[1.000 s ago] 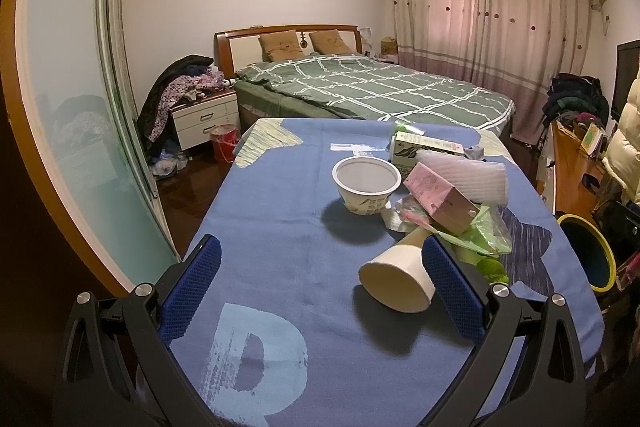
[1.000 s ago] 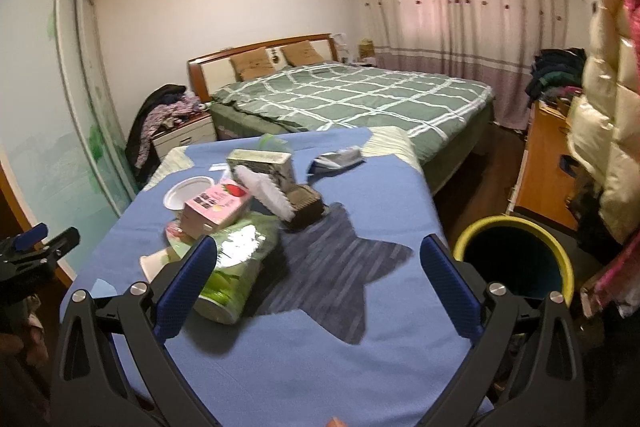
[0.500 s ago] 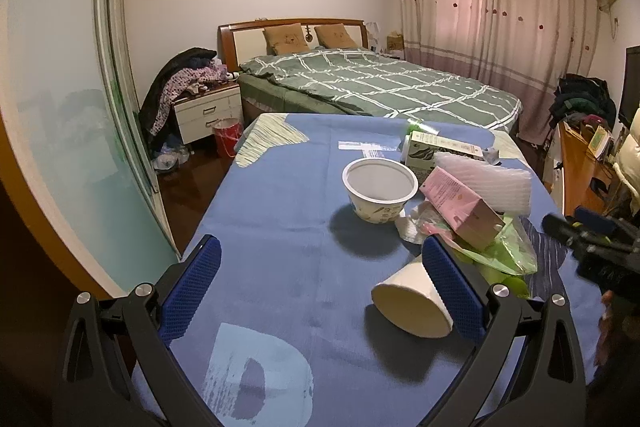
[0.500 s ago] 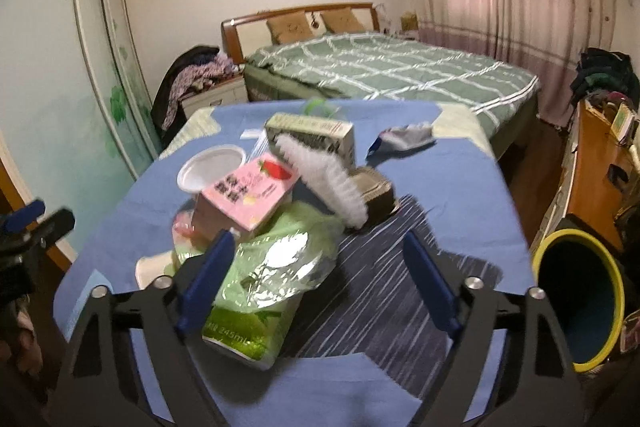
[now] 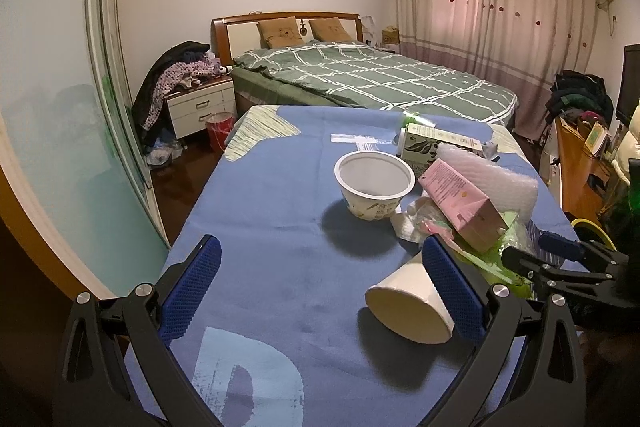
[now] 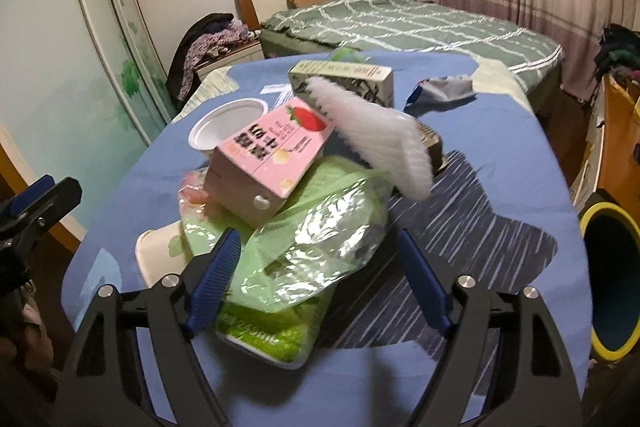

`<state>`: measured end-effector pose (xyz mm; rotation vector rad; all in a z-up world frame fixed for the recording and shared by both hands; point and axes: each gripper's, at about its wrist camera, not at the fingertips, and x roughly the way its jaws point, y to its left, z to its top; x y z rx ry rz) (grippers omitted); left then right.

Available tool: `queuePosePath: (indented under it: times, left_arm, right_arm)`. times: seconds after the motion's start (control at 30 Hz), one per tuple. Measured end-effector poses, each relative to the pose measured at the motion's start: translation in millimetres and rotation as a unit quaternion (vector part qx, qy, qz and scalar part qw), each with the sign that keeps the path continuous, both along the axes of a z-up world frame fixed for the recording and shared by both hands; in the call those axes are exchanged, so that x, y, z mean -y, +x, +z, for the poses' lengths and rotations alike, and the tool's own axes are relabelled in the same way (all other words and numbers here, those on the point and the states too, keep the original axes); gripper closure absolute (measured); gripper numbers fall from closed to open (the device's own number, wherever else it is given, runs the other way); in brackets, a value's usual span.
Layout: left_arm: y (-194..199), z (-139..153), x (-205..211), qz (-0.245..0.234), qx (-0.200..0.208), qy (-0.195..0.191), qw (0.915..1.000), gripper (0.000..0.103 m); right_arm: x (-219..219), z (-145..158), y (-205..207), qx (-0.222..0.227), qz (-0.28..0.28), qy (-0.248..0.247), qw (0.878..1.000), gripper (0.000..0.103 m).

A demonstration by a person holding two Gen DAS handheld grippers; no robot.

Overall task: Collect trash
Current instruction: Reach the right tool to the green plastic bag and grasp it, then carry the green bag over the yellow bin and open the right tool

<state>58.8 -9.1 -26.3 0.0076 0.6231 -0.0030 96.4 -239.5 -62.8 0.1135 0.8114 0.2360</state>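
Trash lay heaped on the blue table, light, crinkly and slippery, best pinched at the green bag's edge, with the left claw open beside a tipped cup, the right claw open around the bag, and only its view showing the bin.

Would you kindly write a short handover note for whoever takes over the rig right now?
Left gripper: open, empty, low over the blue tablecloth, the tipped paper cup at its right finger.
Right gripper: open, empty, jaws astride the green plastic bag.
Trash pile: pink carton on the bag, white foam wrap, white bowl.
Yellow-rimmed bin: on the floor, right of the table.
Done: nothing gripped. Left: everything on the table.
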Motion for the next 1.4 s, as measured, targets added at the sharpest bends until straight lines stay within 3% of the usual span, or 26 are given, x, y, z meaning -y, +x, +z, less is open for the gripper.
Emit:
queuePosePath:
  times: [0.17,0.23,0.33,0.43,0.87,1.4]
  left_arm:
    - [0,0,0,-0.002,0.002,-0.002,1.0,0.004]
    - [-1,0,1,-0.002,0.003,-0.001,1.0,0.004]
    - [-2,0,0,-0.002,0.003,0.0,1.0,0.004]
    - [-1,0,1,-0.003,0.003,-0.002,1.0,0.004]
    - [-3,0,5,-0.01,0.001,0.001,1.0,0.004]
    - [-3,-5,29,-0.039,-0.008,0.007,0.9992,0.004]
  right_arm:
    - [-5,2,-1,0.006,-0.005,-0.017,1.0,0.027]
    - [0,-3,3,0.0,-0.007,-0.012,1.0,0.045]
    - [4,0,0,0.012,-0.008,-0.009,1.0,0.057]
    - [6,10,-6,0.03,-0.004,-0.004,1.0,0.086]
    - [9,52,-29,0.118,-0.011,-0.032,0.992,0.091]
    - [45,102,-70,0.196,-0.03,-0.008,0.98,0.091]
